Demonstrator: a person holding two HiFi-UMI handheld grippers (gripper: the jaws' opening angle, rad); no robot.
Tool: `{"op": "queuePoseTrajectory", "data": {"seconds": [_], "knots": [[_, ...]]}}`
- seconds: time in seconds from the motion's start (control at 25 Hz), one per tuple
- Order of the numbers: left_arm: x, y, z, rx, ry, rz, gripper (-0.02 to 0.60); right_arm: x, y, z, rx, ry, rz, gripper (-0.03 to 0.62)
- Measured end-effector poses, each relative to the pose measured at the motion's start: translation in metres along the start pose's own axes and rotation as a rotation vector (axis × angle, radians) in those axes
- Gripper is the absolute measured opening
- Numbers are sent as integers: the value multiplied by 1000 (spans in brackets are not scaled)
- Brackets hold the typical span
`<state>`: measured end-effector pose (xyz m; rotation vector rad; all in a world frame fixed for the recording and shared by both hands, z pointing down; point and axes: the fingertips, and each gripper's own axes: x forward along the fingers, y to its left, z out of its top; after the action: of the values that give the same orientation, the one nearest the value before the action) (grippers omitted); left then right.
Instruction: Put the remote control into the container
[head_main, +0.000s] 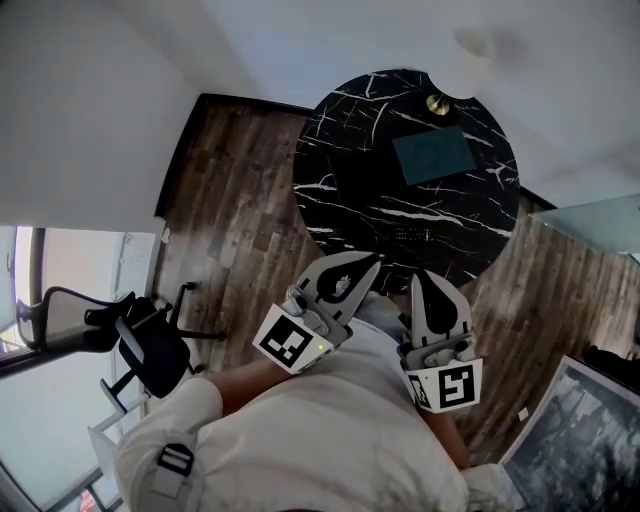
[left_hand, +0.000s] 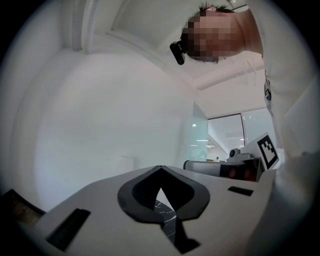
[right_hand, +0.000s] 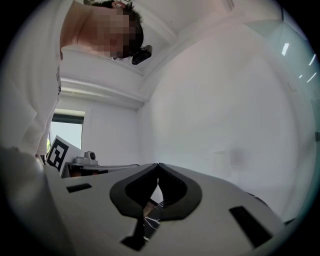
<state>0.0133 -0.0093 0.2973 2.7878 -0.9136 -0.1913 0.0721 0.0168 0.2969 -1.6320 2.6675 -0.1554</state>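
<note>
In the head view a round black marble table (head_main: 340, 190) stands ahead of me. On its far right part lies a flat dark teal rectangular container (head_main: 432, 153). Near the table's front edge lies a slim dark remote control (head_main: 405, 233), hard to make out against the marble. My left gripper (head_main: 374, 261) and right gripper (head_main: 418, 277) are held close to my body, just short of the table's near edge, both shut and empty. In the left gripper view the left gripper (left_hand: 160, 167) points at a white wall, as does the right gripper (right_hand: 158, 165) in its own view.
A small gold object (head_main: 438, 103) stands at the table's far edge beside the container. A black office chair (head_main: 140, 340) is on the wood floor to the left. A framed picture (head_main: 585, 435) leans at the lower right, and a glass panel (head_main: 600, 220) stands on the right.
</note>
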Motion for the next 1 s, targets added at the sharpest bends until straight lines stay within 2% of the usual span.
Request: {"op": "queuePoseTrajectory", "data": {"seconds": [0.2, 0.28, 0.4, 0.52, 0.64, 0.72, 0.8, 0.92, 1.0], "knots": [[23, 3, 2, -5, -2, 16, 5, 4, -24, 13, -14, -11, 28, 9], [29, 5, 2, -4, 1, 20, 5, 1, -37, 29, 20, -35, 80, 9], [35, 11, 1, -10, 9, 25, 5, -13, -68, 74, 72, -128, 180, 9], [42, 18, -9, 2, 36, 18, 5, -30, -114, 117, -40, -196, 185, 9], [51, 24, -20, 6, 60, 14, 5, -27, -150, 127, -105, -161, 194, 9], [56, 31, -30, 8, 83, 19, 5, -11, -161, 104, -164, -71, 224, 9], [61, 41, -46, 18, 117, 24, 5, 10, -164, 56, -243, 58, 266, 9], [66, 57, -80, 23, 164, 40, 5, 38, -156, -46, -361, 292, 358, 11], [68, 66, -103, 9, 191, 47, 5, 46, -146, -119, -400, 459, 422, 11]]}}
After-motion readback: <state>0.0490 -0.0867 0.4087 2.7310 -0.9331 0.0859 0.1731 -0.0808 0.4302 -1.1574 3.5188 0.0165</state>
